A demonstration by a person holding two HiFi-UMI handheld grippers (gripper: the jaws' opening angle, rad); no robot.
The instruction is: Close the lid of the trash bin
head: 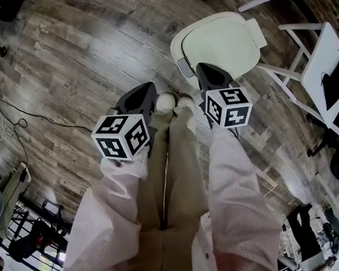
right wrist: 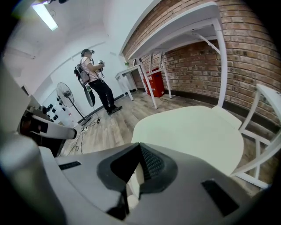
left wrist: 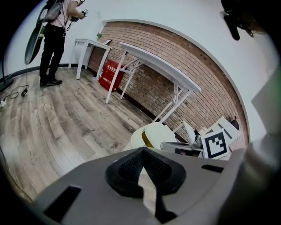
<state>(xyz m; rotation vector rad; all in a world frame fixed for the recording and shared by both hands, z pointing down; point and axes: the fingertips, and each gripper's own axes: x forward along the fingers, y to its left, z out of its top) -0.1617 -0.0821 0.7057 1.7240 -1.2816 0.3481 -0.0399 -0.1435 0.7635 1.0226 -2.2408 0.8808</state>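
Observation:
The trash bin (head: 223, 42) stands on the wooden floor just ahead of the person's shoes, and its cream lid (right wrist: 193, 134) lies flat over it. My right gripper (head: 204, 67) hovers over the bin's near edge, angled down, jaws shut with nothing between them; the lid fills the right gripper view beyond its tips (right wrist: 139, 145). To the bin's left, my left gripper (head: 149, 87) is over bare floor, also shut and holding nothing. In the left gripper view the bin (left wrist: 151, 134) shows past its tips (left wrist: 141, 149), with the right gripper's marker cube (left wrist: 217, 143) beside it.
White-framed tables (head: 319, 63) stand right of the bin against a brick wall (left wrist: 175, 66). A red box (left wrist: 109, 74) sits under a far table. Another person (right wrist: 94, 79) stands across the room near a fan (right wrist: 66, 94). Cables (head: 16, 117) trail on the floor at left.

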